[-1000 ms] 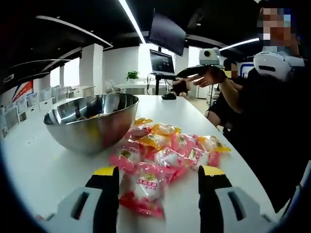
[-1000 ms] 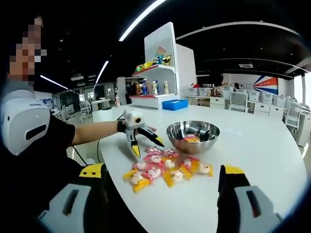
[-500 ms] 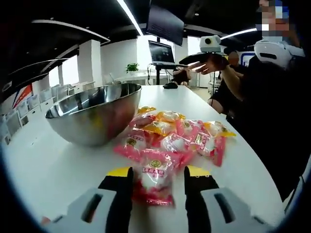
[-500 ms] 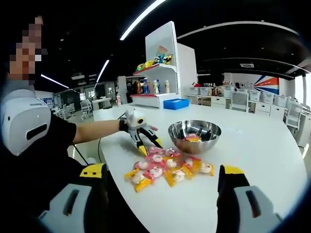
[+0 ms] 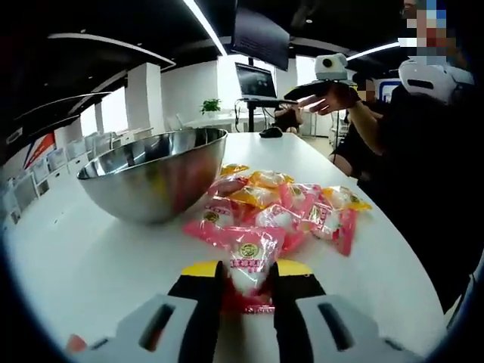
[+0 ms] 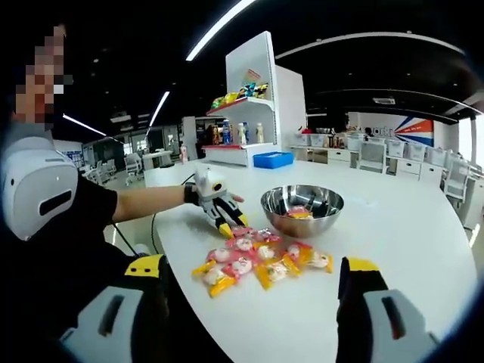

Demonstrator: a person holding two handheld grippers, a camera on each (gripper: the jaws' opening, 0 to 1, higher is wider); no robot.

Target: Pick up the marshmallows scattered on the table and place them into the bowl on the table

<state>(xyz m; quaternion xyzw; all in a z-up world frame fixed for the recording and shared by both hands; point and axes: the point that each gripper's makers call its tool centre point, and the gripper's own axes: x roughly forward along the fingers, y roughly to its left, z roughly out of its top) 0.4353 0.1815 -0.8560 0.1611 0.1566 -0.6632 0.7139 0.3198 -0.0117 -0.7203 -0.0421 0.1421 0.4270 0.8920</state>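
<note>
bowl [image 5: 151, 178] beside marshmallows [image 5: 280, 208] | left hand-held gripper [image 5: 246, 272] pinching pink packet [image 5: 248, 257]

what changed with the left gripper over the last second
The left gripper closed its fingers on the nearest pink marshmallow packet. The bowl, the pile and the open right gripper stayed as they were.

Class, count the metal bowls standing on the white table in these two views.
1. The metal bowl stands on the white table, just beyond the heap of marshmallow packets.
</note>
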